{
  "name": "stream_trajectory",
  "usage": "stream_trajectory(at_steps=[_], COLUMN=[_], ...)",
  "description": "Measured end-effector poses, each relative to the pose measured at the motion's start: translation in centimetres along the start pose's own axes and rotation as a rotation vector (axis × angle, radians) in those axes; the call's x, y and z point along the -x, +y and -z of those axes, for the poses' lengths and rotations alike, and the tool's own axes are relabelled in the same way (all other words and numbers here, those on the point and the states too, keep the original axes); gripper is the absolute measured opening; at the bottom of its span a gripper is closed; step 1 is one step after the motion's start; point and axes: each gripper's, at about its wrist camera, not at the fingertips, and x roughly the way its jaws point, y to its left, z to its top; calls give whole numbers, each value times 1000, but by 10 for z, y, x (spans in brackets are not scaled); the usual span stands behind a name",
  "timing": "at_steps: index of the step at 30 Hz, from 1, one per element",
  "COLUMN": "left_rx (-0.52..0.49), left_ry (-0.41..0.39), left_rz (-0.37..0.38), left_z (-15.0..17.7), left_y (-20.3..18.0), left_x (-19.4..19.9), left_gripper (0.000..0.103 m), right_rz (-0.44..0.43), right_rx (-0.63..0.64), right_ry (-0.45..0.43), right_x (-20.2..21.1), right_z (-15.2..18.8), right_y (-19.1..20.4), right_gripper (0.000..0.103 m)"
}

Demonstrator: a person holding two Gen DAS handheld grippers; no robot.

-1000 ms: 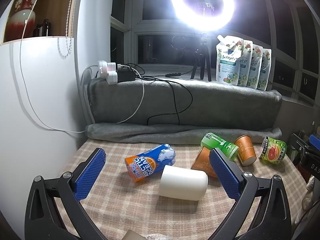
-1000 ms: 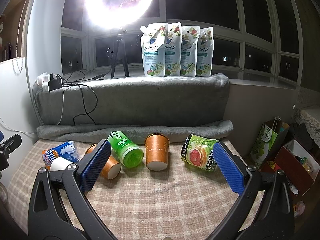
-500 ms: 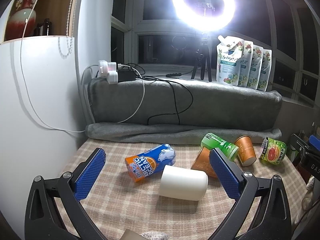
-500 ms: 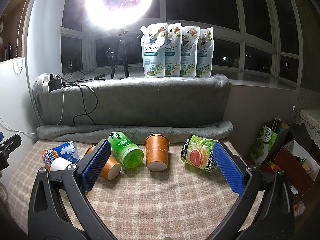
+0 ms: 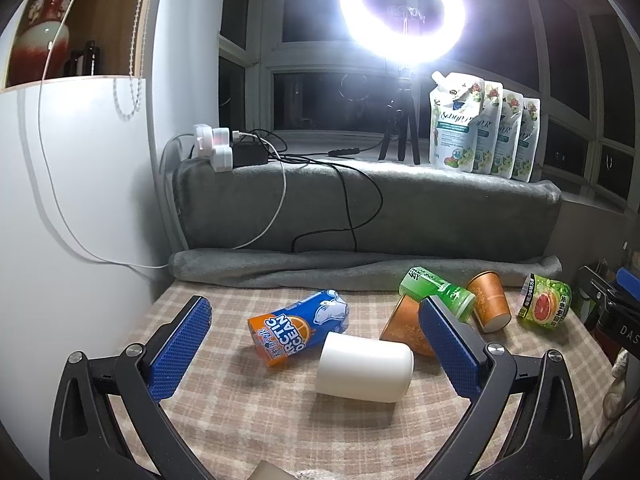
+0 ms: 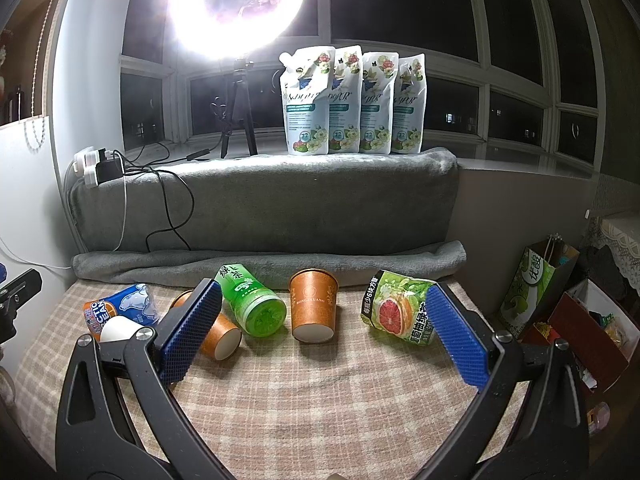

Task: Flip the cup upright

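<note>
left gripper fingers spread wide, unmoved since earlier | right gripper likewise agape | white cup on its side, lower centre, on checked bench | nothing shifted

white cup | orange cup | green bottle | beige plaid tablecloth | grey blanket

Pretty harsh setup: one ring light on a tripod is basically the only source, blown out to pure white with a hazy bloom around it in both views. The windows behind it are black. Below it the checked tablecloth is evenly lit and sharp. Heavy fisheye bending toward the edges, and the corners go dark.
</note>
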Motion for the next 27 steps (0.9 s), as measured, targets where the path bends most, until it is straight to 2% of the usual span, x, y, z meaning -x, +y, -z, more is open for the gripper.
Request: stream_trajectory(at_steps=[27], left_rx=[3], left_ry=[3], left_rz=[-5], left_z=[-3], left_y=[7], left_x=[-2], left_gripper=[103], right_rz=[-32], right_rx=[15], right_ry=[12], right_x=[-11], right_z=[0], right_y=[6], right_gripper=[103])
